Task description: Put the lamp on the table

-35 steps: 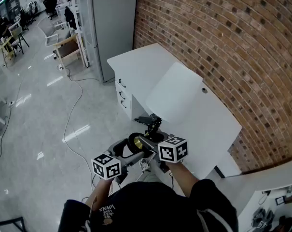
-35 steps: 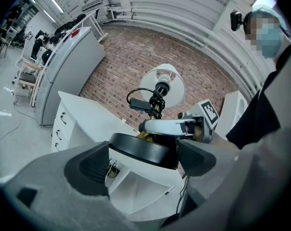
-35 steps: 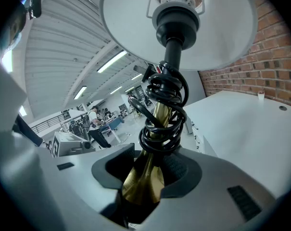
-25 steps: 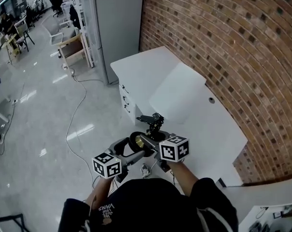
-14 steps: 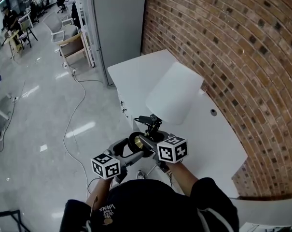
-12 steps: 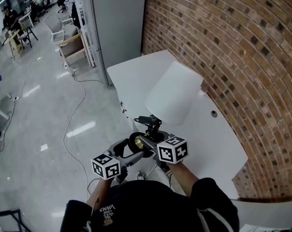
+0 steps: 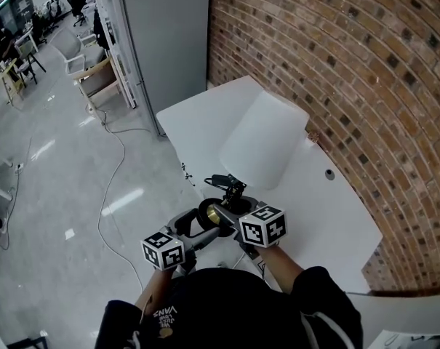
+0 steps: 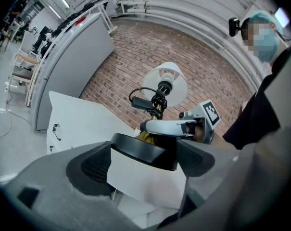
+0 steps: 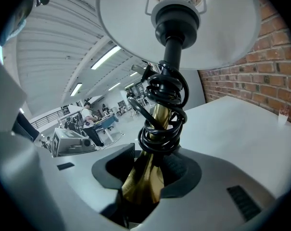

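Observation:
I hold the lamp tilted in front of me, and its white shade (image 7: 263, 140) hangs over the white table (image 7: 198, 111). My left gripper (image 7: 193, 229) is shut on the lamp's round black base (image 7: 207, 211), which fills the space between its jaws in the left gripper view (image 8: 143, 150). My right gripper (image 7: 230, 214) is shut on the brass stem (image 9: 147, 177), just below the coiled black cord (image 9: 164, 114). The shade (image 9: 179, 28) opens toward the right gripper view, with its bulb socket showing. The left gripper view shows the right gripper (image 8: 183, 127) on the stem.
A brick wall (image 7: 365, 71) runs along the table's far side. A grey cabinet (image 7: 165, 35) stands at the table's far end. Drawers (image 7: 183, 169) face the aisle and a cable (image 7: 110, 173) trails over the glossy floor. A cable hole (image 7: 329, 173) sits in the tabletop.
The table and wall have shifted in the head view as I moved along. Both grippers keep the same hold on the lamp, and its shade stays over the tabletop.

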{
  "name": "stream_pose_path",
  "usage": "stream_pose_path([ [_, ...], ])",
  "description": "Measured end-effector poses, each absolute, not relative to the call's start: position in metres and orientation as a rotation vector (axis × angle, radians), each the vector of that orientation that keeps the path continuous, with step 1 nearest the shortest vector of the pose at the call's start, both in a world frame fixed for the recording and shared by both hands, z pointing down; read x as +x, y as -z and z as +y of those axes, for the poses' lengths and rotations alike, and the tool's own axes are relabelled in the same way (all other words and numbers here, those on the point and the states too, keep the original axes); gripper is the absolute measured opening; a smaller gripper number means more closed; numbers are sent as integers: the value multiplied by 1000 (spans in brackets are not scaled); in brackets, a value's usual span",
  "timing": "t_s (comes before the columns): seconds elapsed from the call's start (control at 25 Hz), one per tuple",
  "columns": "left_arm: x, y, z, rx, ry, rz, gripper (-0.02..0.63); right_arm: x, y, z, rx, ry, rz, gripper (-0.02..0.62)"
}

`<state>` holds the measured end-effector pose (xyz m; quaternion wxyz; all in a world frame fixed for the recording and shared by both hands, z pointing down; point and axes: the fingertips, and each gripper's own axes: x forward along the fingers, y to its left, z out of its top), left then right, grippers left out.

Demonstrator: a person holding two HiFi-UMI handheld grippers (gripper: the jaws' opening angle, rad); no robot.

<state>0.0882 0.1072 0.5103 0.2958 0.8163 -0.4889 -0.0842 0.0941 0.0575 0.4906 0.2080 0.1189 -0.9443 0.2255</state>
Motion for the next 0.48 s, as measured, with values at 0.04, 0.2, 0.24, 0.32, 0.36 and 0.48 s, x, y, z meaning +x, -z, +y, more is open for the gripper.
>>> stream_pose_path([
  [0.04, 80, -511, 101, 2183, 213, -1282, 426, 86, -490, 51, 357, -628, -2629, 156],
  [0.2, 40, -507, 79, 2239, 167, -1188, 426, 51, -486, 31, 466, -631, -2642, 155],
  [0.24, 29, -505, 74, 2254, 154, -1165, 426, 41, -484, 27, 492, -632, -2644, 155],
  [0.32, 8, -501, 65, 2282, 134, -1119, 426, 22, -481, 18, 546, -640, -2646, 155],
  [0.36, -2, -500, 60, 2295, 124, -1094, 426, 13, -479, 13, 575, -648, -2646, 155],
  [0.48, -27, -498, 46, 2329, 101, -1015, 426, -9, -478, 0, 668, -668, -2639, 154],
])
